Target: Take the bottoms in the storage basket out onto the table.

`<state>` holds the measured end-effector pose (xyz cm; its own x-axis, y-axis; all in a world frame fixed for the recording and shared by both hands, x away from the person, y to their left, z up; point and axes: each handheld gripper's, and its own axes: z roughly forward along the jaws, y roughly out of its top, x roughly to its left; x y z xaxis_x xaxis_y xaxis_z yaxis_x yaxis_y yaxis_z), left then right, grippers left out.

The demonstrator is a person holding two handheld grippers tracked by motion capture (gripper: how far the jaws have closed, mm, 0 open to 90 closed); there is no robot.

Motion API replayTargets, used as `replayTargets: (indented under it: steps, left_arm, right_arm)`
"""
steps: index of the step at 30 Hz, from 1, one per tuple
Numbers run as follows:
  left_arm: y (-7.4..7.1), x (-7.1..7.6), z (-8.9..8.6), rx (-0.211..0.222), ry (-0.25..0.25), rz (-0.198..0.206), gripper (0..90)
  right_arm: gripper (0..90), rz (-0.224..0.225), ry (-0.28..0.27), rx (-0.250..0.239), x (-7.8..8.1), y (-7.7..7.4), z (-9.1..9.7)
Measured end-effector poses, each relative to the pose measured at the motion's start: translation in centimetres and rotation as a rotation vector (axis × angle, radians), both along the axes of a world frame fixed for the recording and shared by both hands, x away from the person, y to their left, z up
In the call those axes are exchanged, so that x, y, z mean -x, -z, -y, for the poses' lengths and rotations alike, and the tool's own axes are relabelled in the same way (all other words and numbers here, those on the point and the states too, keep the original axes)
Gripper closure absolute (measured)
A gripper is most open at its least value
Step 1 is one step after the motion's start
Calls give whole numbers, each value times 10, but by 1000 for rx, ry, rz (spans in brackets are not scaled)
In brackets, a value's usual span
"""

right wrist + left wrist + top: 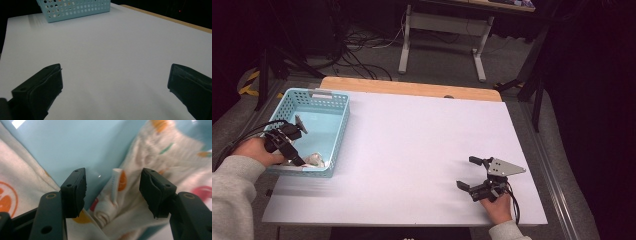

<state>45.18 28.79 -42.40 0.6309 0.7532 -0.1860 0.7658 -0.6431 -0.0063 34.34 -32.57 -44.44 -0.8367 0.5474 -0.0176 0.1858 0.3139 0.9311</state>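
Note:
A light blue perforated basket [318,94] stands at the table's left edge, and it also shows far off in the right gripper view [75,7]. Inside it lies a white cloth with orange, red and green prints [316,160] [125,207], crumpled in the near corner. My left gripper [298,159] [112,192] reaches down into the basket. Its jaws stand apart around a fold of the cloth bearing a small white tag [115,185], and the pads do not press on it. My right gripper [466,172] [115,82] rests open over the bare table at the near right, holding nothing.
The white table top [422,135] has a wooden strip [412,89] along its far edge. Beyond it lie floor cables and the legs of another desk [404,50]. Grey sleeves enter from the bottom corners.

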Motion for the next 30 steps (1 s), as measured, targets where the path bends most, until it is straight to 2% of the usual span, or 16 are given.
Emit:
replayTargets:
  steps: [2, 5, 14, 19, 20, 21, 23, 24, 25, 30]
  left_arm:
    - [-1, -1, 2, 14, 9, 4, 392]
    - [0, -1, 7, 5, 31, 1, 420]
    - [1, 5, 16, 17, 98, -25, 794]
    - [-1, 6, 16, 16, 109, -6, 825]
    - [-4, 7, 16, 20, 106, 17, 830]
    - [-4, 7, 16, 20, 106, 17, 831]
    - [-9, 7, 15, 31, 97, 46, 832]
    - [-15, 8, 13, 50, 75, 71, 834]
    - [-15, 8, 13, 50, 75, 71, 833]
    - [-29, 10, 7, 89, 47, 166, 835]
  right_arm:
    - [5, 2, 0, -2, 0, 0, 0]
    - [5, 2, -2, -2, 0, 0, 0]
    - [5, 2, -5, -3, 0, 0, 0]
    - [5, 2, -6, -2, 0, 0, 0]
    - [5, 2, -6, -3, 0, 0, 0]
    - [5, 2, -5, -3, 0, 0, 0]
    - [5, 2, -5, -2, 0, 0, 0]
    - [5, 2, -4, -1, 0, 0, 0]
    - [5, 2, -4, -1, 0, 0, 0]
    - [5, 3, -5, -3, 0, 0, 0]
